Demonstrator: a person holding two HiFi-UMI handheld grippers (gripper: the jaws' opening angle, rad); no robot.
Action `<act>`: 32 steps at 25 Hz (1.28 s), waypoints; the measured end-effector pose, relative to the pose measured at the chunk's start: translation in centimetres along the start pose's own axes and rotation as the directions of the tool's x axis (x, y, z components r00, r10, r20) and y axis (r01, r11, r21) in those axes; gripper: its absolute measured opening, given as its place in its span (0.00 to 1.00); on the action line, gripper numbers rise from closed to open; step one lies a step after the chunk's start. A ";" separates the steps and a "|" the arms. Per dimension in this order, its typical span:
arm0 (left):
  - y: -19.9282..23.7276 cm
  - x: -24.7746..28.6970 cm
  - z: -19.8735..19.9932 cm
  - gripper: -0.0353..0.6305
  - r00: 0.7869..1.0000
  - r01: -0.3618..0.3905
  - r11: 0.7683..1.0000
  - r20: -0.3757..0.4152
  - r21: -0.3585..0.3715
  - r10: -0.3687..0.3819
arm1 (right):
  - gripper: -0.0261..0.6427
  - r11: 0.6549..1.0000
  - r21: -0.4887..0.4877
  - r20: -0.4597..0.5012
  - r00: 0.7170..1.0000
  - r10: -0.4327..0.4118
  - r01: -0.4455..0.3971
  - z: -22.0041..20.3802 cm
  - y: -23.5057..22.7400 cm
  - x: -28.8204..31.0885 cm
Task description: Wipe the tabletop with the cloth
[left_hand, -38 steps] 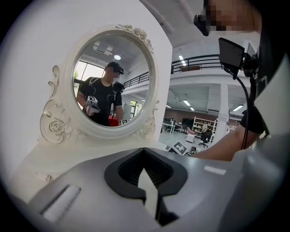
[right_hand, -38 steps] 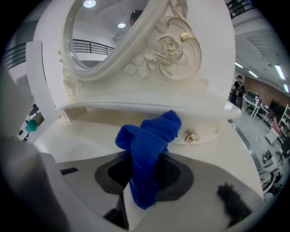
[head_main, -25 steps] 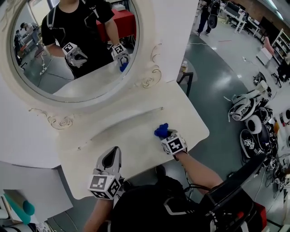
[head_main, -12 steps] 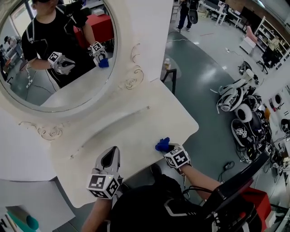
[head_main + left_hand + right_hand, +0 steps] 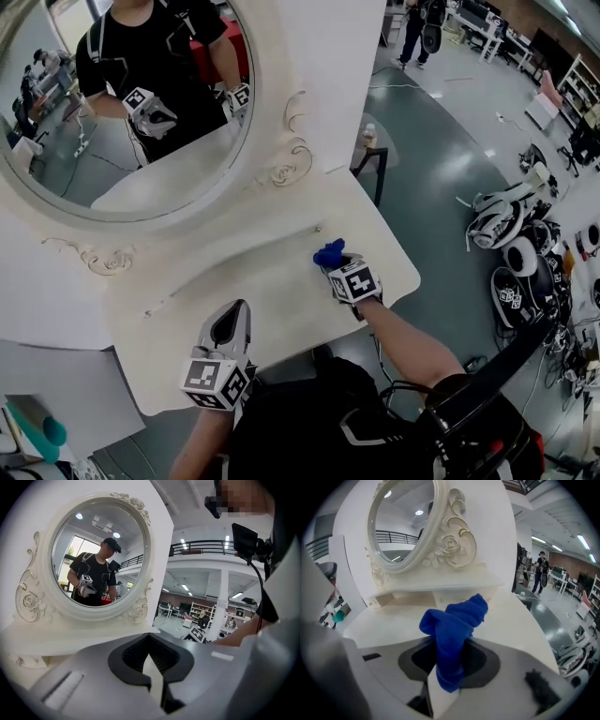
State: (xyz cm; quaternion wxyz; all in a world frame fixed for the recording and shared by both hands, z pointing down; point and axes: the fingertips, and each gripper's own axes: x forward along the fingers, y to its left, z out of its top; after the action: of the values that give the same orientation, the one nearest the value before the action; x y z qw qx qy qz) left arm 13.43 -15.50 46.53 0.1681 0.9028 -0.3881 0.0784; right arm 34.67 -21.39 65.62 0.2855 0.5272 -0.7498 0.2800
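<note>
A person stands at a cream-white dressing-table surface (image 5: 272,281), holding a two-jaw tool in each hand. The right tool (image 5: 334,263) is over the right part of the surface, not far from its right edge and just in front of the low raised ledge at the back. Its jaws are clamped on a bright blue cloth (image 5: 328,251). In the right gripper view, the right tool (image 5: 445,679) pinches the lower end of the bright blue cloth (image 5: 452,630), and the rest of the fabric stands up and forward in a crumpled bunch above the cream-white dressing-table surface (image 5: 389,618). Whether the cloth presses on the surface cannot be told.

The left tool (image 5: 232,325) is at the front left edge of the surface, well apart from the cloth. In the left gripper view, the left tool (image 5: 157,670) has its jaws drawn together with nothing between them.

Behind the surface rises a large oval mirror in an ornate cream frame (image 5: 112,141), which reflects the person in a black shirt holding both tools. A grey floor (image 5: 441,187) lies to the right.
</note>
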 end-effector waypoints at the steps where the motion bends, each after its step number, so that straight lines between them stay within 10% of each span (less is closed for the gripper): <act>1: -0.1 0.0 0.0 0.06 1.000 -0.017 1.000 0.003 -0.003 0.017 | 0.23 1.000 -0.016 -0.004 1.000 -0.004 0.004 0.7 -0.5 0.8; 13: -1.1 0.7 -0.8 0.06 0.986 -0.166 0.985 0.000 -0.040 0.166 | 0.23 0.982 -0.177 -0.031 0.998 0.062 -0.066 1.0 -0.6 3.7; 32: -3.8 2.3 1.1 0.06 1.000 0.026 1.000 0.008 0.001 -0.026 | 0.23 0.994 -0.101 -0.086 0.995 0.040 -0.048 -9.6 1.6 -6.1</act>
State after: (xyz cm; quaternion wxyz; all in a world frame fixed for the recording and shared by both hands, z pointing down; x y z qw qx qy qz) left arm 17.76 -14.99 45.19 0.1671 0.9082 -0.3768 0.0727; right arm 36.13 -10.19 67.51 0.3372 0.4829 -0.7619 0.2693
